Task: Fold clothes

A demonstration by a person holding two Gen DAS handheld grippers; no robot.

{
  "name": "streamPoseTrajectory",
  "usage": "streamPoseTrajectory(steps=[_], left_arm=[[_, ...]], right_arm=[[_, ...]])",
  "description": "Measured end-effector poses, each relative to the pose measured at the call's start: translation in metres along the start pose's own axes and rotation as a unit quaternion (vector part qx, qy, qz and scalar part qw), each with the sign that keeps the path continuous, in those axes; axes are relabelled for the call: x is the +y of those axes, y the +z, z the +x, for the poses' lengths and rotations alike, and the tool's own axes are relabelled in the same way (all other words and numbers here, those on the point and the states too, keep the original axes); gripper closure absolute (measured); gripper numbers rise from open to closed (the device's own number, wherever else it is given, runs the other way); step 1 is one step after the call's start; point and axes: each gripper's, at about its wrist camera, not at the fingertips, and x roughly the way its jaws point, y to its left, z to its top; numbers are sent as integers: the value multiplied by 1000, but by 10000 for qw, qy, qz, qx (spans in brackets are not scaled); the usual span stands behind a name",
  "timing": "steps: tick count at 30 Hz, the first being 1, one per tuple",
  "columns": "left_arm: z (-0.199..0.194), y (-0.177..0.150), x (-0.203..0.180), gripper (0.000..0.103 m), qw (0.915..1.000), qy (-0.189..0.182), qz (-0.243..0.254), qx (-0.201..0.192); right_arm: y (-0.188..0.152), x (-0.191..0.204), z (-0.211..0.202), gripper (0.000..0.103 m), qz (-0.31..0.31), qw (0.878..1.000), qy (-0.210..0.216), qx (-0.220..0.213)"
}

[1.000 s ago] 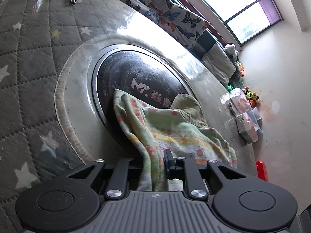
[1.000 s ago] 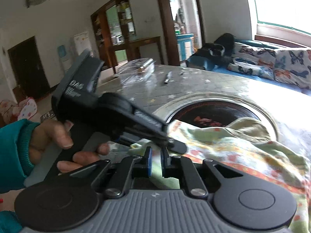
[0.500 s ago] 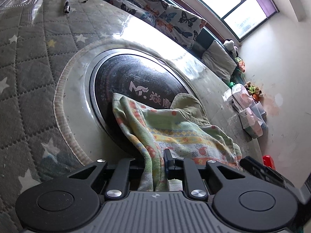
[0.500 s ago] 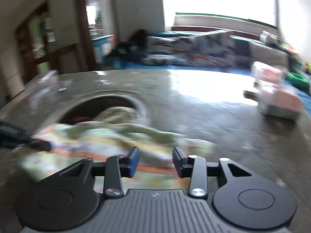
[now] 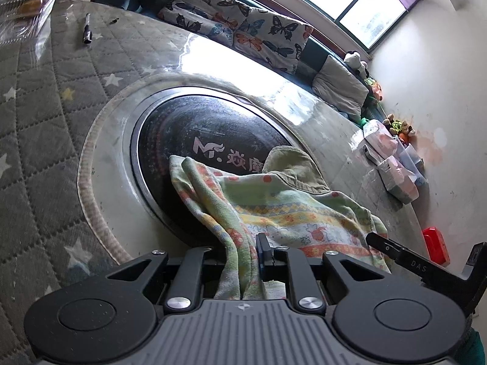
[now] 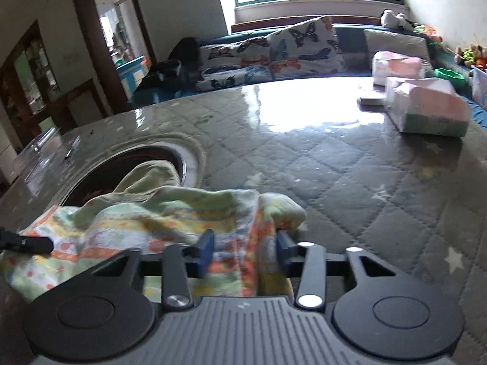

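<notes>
Left gripper pinches garment; right gripper closing, jaws spread around its right edge (tissue boxes far right).

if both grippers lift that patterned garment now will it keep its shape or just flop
Probably flop: the patterned garment already bunches and droops between the left gripper fingers. It looks thin and light. The glossy table cover suggests that trailing cloth would slide rather than snag.

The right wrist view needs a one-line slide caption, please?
Right gripper closing around patterned garment's edge on quilted table.
</notes>
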Motion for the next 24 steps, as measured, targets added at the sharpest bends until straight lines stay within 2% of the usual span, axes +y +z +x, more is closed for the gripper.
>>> streamPoseTrajectory(steps=[2, 4, 8, 14, 24], left_arm=[[0, 2, -2, 86, 10000, 10, 19, 5], [-1, 4, -4, 88, 10000, 4, 42, -5], [-5, 8, -11, 91, 9998, -67, 187, -93], [-6, 14, -36, 92, 9982, -227, 529, -143], [21, 29, -111, 93, 9901, -643, 1248, -85]], right_arm=[[3, 1, 0, 84, 39, 9999, 56, 77], [6, 2, -2, 91, 82, 9999, 77, 118], [7, 1, -14, 94, 172, 9997, 163, -4], [11, 2, -40, 95, 84, 9994, 50, -335], [29, -39, -91, 95, 103, 9940, -688, -839]])
